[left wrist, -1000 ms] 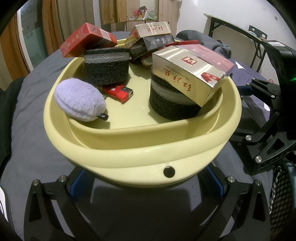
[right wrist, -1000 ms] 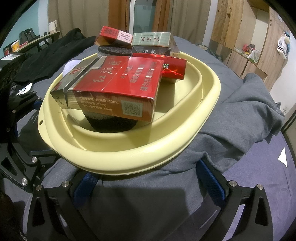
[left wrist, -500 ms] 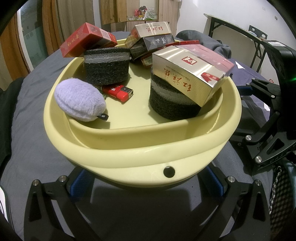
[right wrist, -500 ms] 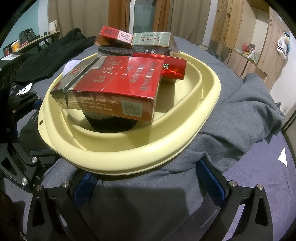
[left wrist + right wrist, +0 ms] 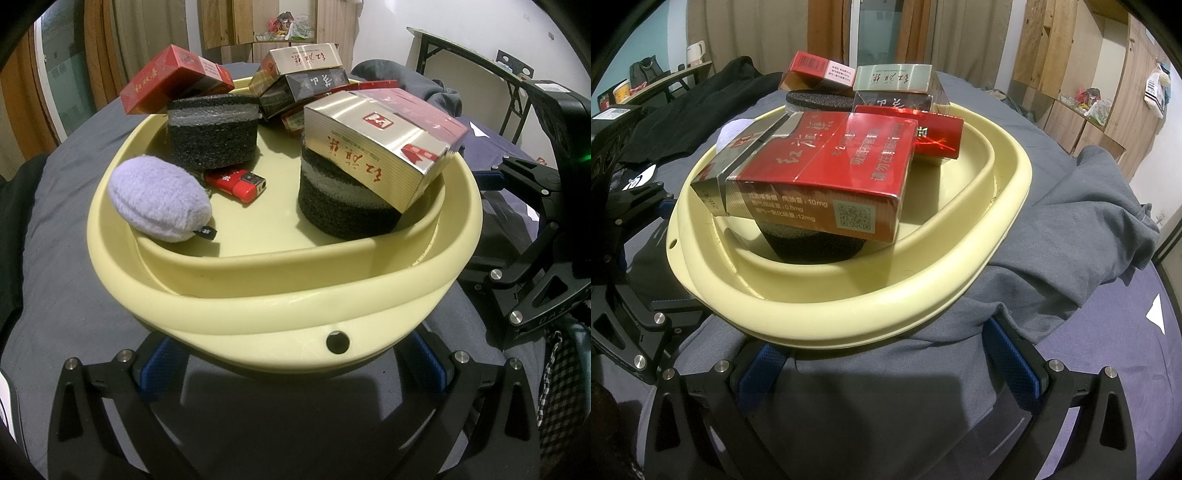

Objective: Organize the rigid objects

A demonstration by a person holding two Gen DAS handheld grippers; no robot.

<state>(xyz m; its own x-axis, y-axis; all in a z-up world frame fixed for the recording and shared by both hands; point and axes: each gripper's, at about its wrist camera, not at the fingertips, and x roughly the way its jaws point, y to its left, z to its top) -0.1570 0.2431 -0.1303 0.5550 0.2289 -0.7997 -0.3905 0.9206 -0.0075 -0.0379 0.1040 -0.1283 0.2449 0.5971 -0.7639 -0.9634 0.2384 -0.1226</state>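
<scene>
Cigarette boxes (image 5: 380, 147), red and silver cardboard, sit stacked inside the pale yellow plastic basin (image 5: 280, 306) — nothing has shifted; left gripper (image 5: 291, 369) and right gripper (image 5: 886, 354) wait, fingers apart at its rim.

Basin (image 5: 280, 314) mid-frame: pouch (image 5: 159, 199) in it at left, lighter (image 5: 236, 182) beside, carton (image 5: 380, 144) on foam block (image 5: 343, 210) right, packs (image 5: 303, 79) stacked behind.
</scene>
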